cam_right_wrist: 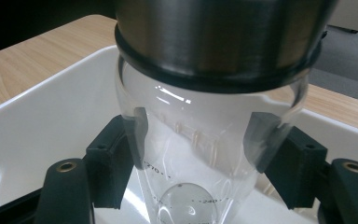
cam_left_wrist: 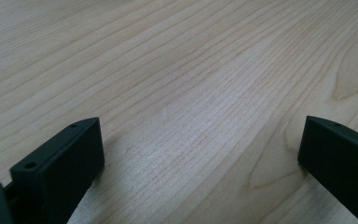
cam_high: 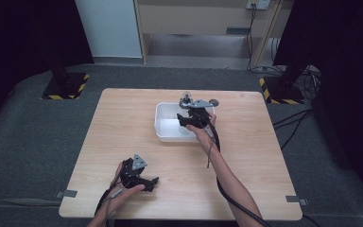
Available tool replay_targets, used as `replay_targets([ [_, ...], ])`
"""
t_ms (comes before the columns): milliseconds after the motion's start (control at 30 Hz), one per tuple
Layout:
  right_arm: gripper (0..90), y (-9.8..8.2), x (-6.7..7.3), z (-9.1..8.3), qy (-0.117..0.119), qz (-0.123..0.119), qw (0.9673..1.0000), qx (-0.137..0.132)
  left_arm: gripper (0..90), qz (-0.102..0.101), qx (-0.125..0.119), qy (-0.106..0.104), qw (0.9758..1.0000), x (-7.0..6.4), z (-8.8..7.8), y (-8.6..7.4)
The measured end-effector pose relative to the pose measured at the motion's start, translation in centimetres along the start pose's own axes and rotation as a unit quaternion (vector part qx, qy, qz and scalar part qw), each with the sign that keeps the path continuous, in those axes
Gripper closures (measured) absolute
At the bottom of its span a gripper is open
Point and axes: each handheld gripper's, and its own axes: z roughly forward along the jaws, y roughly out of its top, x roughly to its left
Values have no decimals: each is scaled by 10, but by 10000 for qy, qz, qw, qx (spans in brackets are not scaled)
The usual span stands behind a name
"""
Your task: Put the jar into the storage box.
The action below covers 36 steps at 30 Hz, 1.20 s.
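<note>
— Grey carpet is surrounding the wooden table (cam_high: pixel 123 142) in the high view, with dark curtains filling both upper corners and two black stand bases edged in yellow-and-black stripes sitting beyond the far corners. What is lying on the wood?

— Just right of centre, a white tub (cam_high: pixel 163 127) is resting on it, and the right gripper (cam_high: pixel 189 120) is reaching into the tub's right half. A small round grey object (cam_high: pixel 213 101) is lying just behind the tub; it is too small to identify.

— And up close?

— The right gripper view is showing what the high view is hiding: the jaws are clamping a clear measuring beaker (cam_right_wrist: pixel 200 154) with printed graduations, a steel lid (cam_right_wrist: pixel 219 37) with a black rim capping it, tub wall (cam_right_wrist: pixel 51 112) behind it.

— The other hand?

— At lower left, the left gripper (cam_high: pixel 153 182) is lying near the table's front edge, well apart from the tub. Its own view is showing jaws spread wide over bare wood grain (cam_left_wrist: pixel 191 93).
</note>
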Motion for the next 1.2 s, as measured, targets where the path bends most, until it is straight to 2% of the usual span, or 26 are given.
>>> replay_targets([
  [267,303,-1,2,-1,8,-8,10000,0,0,-1,1,0,10000,0,0,0],
  [467,206,-2,1,-5,16,142,9999,39,0,-1,1,-1,10000,0,0,0],
  [767,77,-4,0,-18,58,211,9998,-35,0,-1,1,0,10000,0,0,0],
  [1200,54,-14,3,-35,146,192,9997,-47,0,1,2,0,10000,0,0,0],
])
